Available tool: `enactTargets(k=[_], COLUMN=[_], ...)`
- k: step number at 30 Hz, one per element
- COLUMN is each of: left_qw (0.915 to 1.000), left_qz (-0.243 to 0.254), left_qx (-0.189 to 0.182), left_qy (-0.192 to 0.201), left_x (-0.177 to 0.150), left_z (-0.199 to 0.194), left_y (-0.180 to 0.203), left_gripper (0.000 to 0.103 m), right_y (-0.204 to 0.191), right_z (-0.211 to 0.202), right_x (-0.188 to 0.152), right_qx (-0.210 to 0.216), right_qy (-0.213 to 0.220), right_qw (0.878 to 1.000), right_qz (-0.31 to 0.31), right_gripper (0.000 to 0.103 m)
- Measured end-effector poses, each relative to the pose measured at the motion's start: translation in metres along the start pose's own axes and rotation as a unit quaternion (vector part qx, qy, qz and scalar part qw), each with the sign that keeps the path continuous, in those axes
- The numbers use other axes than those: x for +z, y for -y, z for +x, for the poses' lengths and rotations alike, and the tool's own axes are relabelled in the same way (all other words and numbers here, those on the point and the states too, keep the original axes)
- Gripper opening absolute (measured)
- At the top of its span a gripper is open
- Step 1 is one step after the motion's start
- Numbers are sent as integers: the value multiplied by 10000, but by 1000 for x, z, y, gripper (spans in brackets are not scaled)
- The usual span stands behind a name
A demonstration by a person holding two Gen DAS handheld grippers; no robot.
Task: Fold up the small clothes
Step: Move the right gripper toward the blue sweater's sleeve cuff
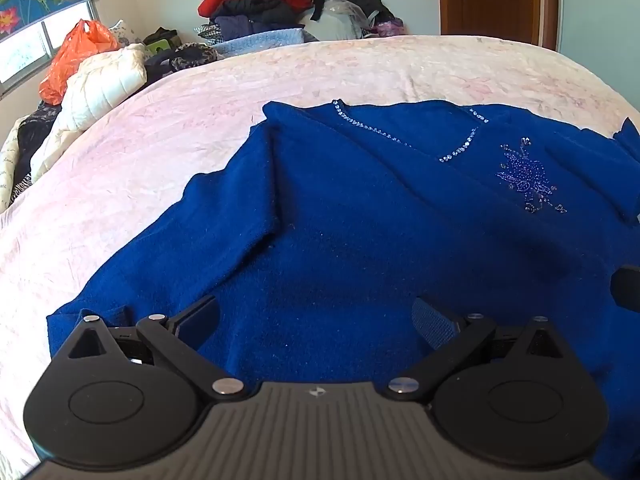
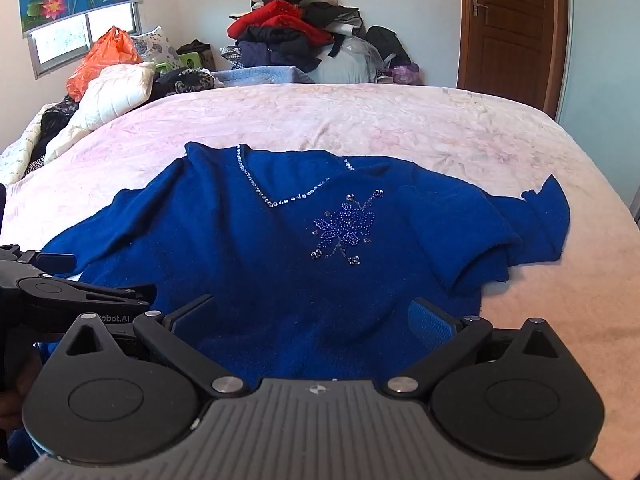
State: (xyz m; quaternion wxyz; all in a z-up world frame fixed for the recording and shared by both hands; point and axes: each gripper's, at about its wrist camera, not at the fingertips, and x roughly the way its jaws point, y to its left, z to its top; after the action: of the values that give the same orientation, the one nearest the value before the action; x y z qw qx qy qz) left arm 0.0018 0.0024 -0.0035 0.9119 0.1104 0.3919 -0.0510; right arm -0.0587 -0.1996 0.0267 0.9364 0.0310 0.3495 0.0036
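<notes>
Your left gripper [image 1: 316, 316] tilts steeply down and forward with its 2 fingers spread as wide as they go, nothing pinched between the pads [image 1: 430, 322], and it shows again at the left edge of the right wrist view [image 2: 100, 294] as a black linkage beside your other tool. Your right gripper [image 2: 314, 318] takes much the same downward slant, its 2 fingers equally wide apart and the blue textured pad [image 2: 430, 326] on its right finger bare. Both tools sit side by side at about the same level, close together but not touching.
</notes>
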Motion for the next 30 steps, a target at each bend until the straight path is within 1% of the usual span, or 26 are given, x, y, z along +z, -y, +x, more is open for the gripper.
enactTargets(k=[1,4,23,27,30], left_qw=[10000,10000,10000,9998,9995], left_qz=[-3,1,12,38,-31], left_qx=[4,12,88,201,324], left_qy=[-11,-9,-7,38,48], left_x=[0,1,1,3,7], left_z=[1,0,4,5,9], left_y=[0,0,-3,-7,-13], left_gripper=[103,103,103,103,103], right_y=[-6,-7,-5,-5,-4], right_z=[3,3,6,5,6], right_x=[-1,-2,-5,-5,-4], right_qx=[-24,-35,23,40,43], right_qy=[-14,-21,-45,-48,-59], right_qw=[10000,10000,10000,10000,10000], right_qz=[-36,-57,15,14,41], right_gripper=[103,103,103,103,103])
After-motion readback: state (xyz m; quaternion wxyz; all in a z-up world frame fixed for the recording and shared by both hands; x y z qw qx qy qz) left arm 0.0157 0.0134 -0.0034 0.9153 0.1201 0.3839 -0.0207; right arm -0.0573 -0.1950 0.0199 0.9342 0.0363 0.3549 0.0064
